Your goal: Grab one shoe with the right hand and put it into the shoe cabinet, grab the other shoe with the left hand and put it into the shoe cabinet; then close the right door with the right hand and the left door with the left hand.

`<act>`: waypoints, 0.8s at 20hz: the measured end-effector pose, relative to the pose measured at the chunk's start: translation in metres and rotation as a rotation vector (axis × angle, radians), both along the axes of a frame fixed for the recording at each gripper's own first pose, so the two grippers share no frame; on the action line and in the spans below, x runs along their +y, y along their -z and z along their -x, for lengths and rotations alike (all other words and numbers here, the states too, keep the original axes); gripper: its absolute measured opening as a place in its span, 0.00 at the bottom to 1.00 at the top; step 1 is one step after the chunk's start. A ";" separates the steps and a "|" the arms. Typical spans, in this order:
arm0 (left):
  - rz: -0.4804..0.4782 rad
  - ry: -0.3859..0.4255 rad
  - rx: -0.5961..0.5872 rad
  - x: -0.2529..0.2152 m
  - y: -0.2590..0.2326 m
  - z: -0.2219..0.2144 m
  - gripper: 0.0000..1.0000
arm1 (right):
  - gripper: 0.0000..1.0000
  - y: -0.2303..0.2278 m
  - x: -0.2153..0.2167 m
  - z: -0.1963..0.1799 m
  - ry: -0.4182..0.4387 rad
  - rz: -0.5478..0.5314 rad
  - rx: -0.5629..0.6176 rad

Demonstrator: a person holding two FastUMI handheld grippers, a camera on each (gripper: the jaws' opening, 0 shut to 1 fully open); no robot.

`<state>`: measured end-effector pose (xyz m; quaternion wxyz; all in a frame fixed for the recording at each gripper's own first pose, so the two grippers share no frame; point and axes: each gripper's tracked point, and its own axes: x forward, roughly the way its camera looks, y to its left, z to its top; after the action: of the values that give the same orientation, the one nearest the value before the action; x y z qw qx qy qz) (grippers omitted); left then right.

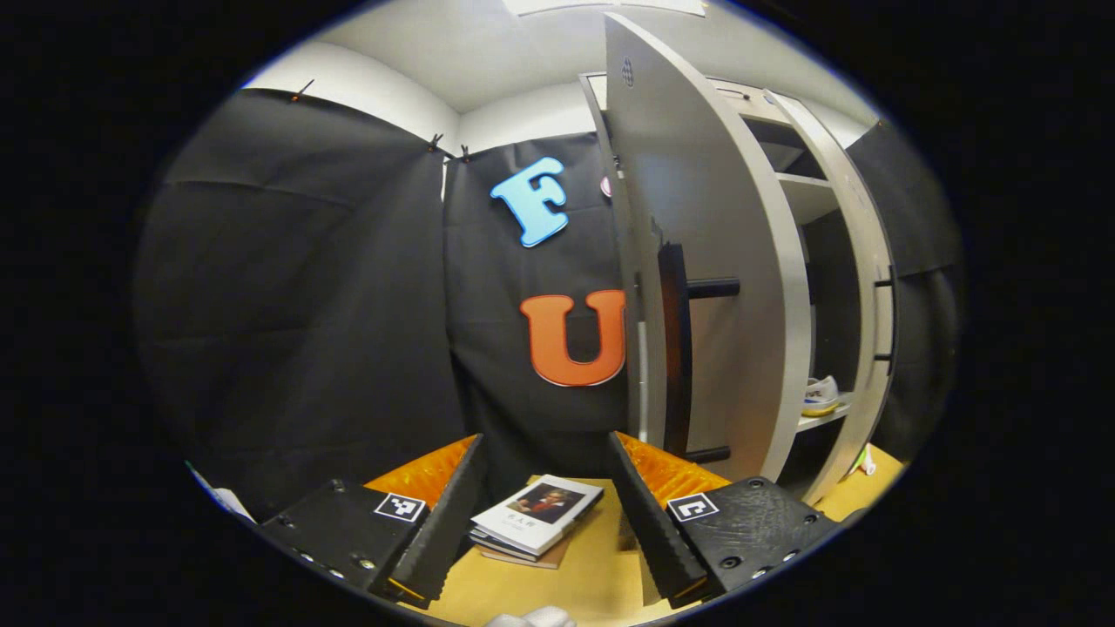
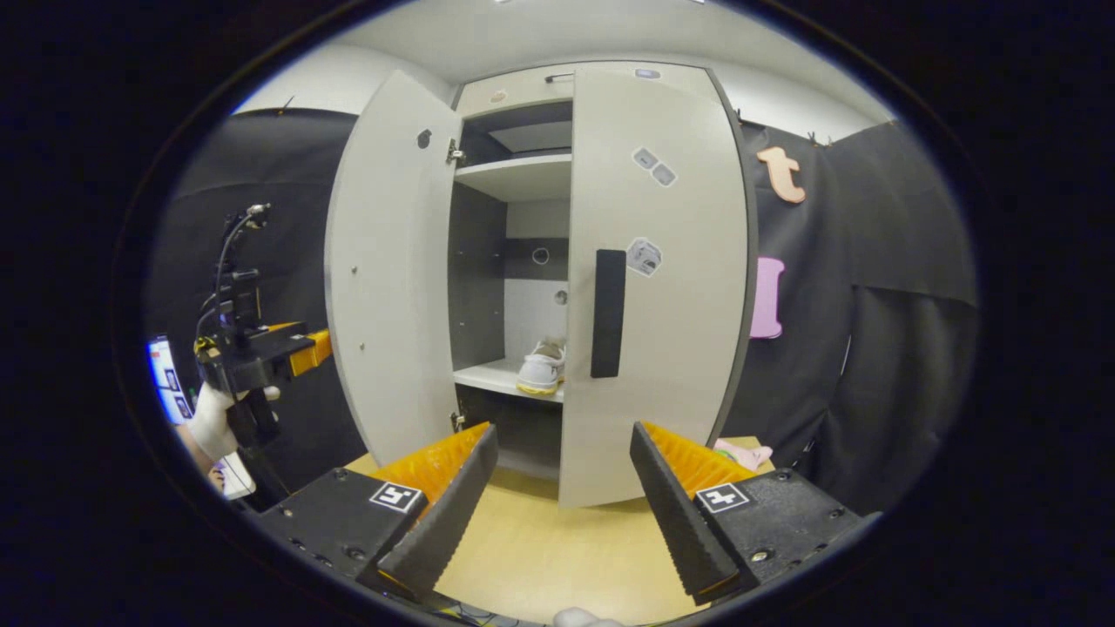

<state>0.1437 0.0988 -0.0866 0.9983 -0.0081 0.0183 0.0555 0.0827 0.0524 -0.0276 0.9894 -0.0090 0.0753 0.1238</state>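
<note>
1. Shelves of the tall pale-grey wooden shoe cabinet (image 2: 523,178) hold a white shoe with a yellow sole (image 2: 542,367), which sits on the lower white shelf (image 2: 496,378) with its heel facing out; the left gripper view also shows it (image 1: 820,396) through the gap between the doors.
2. Its right door with a black vertical bar handle (image 2: 653,287) stands nearly shut, while the left door (image 2: 383,287) hangs wide open.
3. Books in a small stack with a white cover on top (image 1: 536,515) lie on the light wooden floor board (image 2: 540,540), beside the cabinet.
4. The left gripper (image 1: 544,514) hangs released, jaws spread, level beside the left door's outer face with its black handle (image 1: 675,348); a white-gloved hand (image 2: 213,418) holds it.
5. The right gripper (image 2: 562,505) is released too, jaws apart, low before the right door, touching nothing.
</note>
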 end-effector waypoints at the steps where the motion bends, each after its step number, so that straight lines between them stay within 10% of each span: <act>1: -0.012 0.031 -0.009 -0.016 -0.003 -0.003 0.85 | 0.99 -0.001 -0.002 -0.001 -0.001 0.000 -0.002; 16: 0.019 0.103 0.041 -0.096 -0.003 0.019 1.00 | 0.99 -0.018 -0.052 0.000 0.071 -0.045 -0.027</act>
<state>0.1252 0.0032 -0.0834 0.9991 -0.0155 0.0399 0.0040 0.0829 0.0000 -0.0094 0.9940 0.0141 0.0593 0.0903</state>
